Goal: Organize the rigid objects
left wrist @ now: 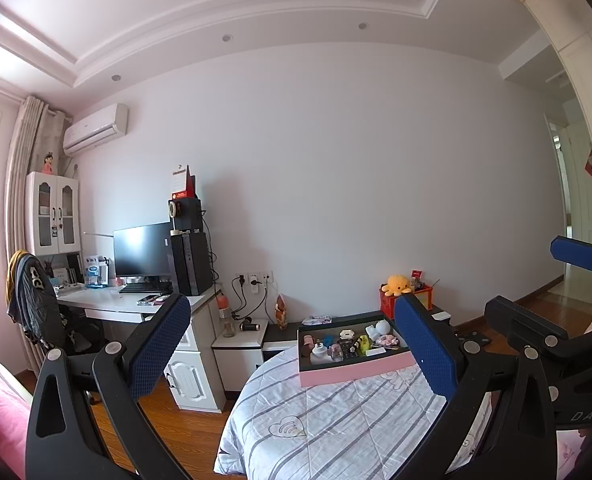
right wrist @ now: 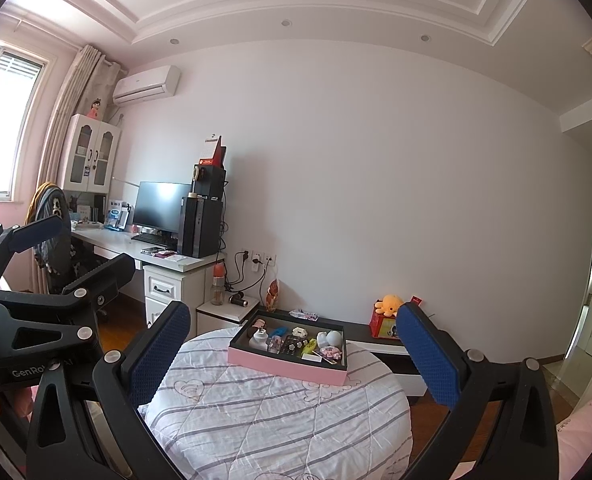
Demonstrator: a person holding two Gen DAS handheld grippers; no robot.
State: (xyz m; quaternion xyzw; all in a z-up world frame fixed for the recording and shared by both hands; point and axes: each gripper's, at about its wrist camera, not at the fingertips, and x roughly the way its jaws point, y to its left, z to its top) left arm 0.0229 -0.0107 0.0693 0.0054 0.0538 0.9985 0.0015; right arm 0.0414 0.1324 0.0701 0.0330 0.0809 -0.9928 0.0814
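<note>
Your left claw [left wrist: 296, 344] sits closest to the camera, spread wide, with its blue pads [left wrist: 160, 350] far apart and nothing between them. Your right claw [right wrist: 296, 344] is wide too, and it holds nothing. In the left wrist view you can see the right claw at 3 o'clock. In the right wrist view the left claw shows at 9 o'clock.

Past both claws is a round bed [right wrist: 280, 412] with a white cover that has grey stripes. On the far part of the bed, at about 12 o'clock, lies a pink tray [right wrist: 284, 366] with dark walls inside. Small hard things fill the tray: a white bottle [right wrist: 259, 338], a blue piece [right wrist: 277, 332], a yellow piece [right wrist: 309, 346], a white round toy [right wrist: 330, 338] and some pink bits [right wrist: 330, 354]. They lie close together, some touching. Both claws are well apart from the tray.

Behind the bed, at 1 o'clock, an orange plush toy [right wrist: 390, 305] sits on a red box [right wrist: 382, 326]. At 10 o'clock stands a white table [right wrist: 128, 250] with a black screen [right wrist: 160, 206] and a black computer box [right wrist: 200, 226] on it.
</note>
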